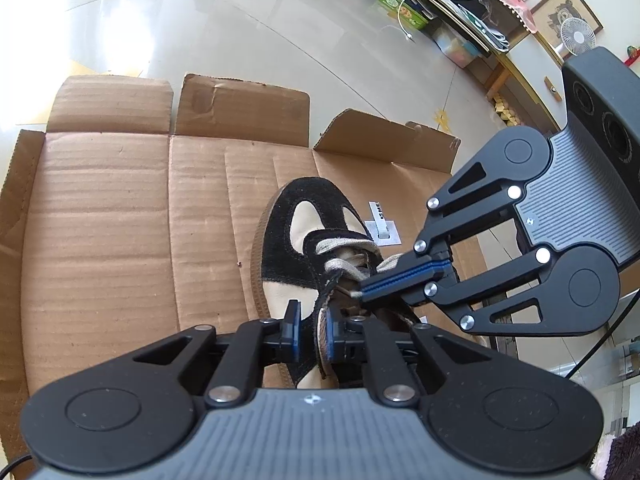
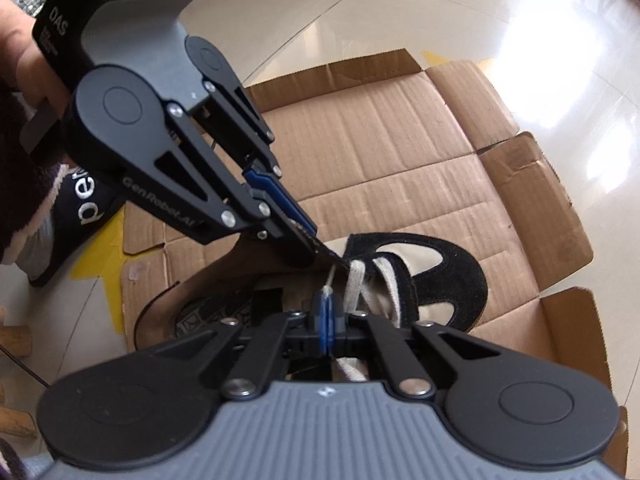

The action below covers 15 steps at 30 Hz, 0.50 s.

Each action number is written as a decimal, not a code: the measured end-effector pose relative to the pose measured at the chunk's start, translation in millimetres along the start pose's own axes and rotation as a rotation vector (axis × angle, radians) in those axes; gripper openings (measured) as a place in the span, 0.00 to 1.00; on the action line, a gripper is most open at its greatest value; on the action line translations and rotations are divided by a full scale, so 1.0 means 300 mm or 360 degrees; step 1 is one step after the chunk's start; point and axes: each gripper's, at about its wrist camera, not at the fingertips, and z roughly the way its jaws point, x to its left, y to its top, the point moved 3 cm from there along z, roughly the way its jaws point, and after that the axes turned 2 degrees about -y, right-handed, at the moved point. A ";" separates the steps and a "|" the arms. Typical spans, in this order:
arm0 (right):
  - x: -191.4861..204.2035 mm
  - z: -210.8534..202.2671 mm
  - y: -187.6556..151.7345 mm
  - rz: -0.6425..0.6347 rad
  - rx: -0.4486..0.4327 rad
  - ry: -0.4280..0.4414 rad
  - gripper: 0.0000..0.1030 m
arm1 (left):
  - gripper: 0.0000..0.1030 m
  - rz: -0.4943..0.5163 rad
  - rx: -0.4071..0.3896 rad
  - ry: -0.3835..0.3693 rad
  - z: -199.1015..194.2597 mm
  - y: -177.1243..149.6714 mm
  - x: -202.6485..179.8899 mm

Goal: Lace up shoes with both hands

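Note:
A black suede and cream shoe (image 1: 280,236) lies on flattened cardboard (image 1: 120,220), toe pointing away. Its beige lace (image 1: 344,246) crosses the lower eyelets. My left gripper (image 1: 312,332) is partly open and straddles the shoe's left eyelet flap, with one pad outside and one inside. My right gripper (image 1: 360,294) is shut on the lace tip over the tongue; in the right wrist view the right gripper (image 2: 326,312) pinches the thin lace tip (image 2: 329,280). The left gripper (image 2: 320,250) reaches in from the upper left, and the shoe (image 2: 448,280) lies just beyond.
The cardboard's raised flaps (image 1: 240,108) border the far side. A small white tag (image 1: 382,230) lies right of the shoe. Shelves with bins and a fan (image 1: 576,36) stand at the far right. A person's slippered foot (image 2: 80,208) stands left of the cardboard on the tiled floor.

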 end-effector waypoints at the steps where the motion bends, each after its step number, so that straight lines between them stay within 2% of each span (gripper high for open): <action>1: 0.000 0.000 0.002 0.0001 -0.0005 -0.0005 0.01 | 0.11 0.0003 0.0002 -0.0001 0.000 0.000 -0.001; 4: 0.008 -0.007 0.011 -0.0008 -0.0062 -0.0039 0.01 | 0.12 0.0018 0.0011 -0.0008 0.000 -0.001 -0.004; 7: 0.009 -0.004 0.016 -0.0009 -0.0100 -0.0072 0.01 | 0.19 0.0003 0.0028 -0.0047 0.000 0.002 -0.004; 9: 0.008 0.005 0.010 0.0009 -0.0096 -0.0077 0.01 | 0.29 -0.0031 0.0031 -0.0108 -0.008 0.006 0.001; 11: 0.012 0.007 0.003 0.0010 -0.0100 -0.0085 0.01 | 0.35 -0.0084 -0.0005 -0.0156 -0.025 0.012 0.010; 15: 0.015 0.006 -0.002 0.0029 -0.0114 -0.0090 0.01 | 0.35 -0.0284 -0.0066 -0.0248 -0.034 0.024 0.055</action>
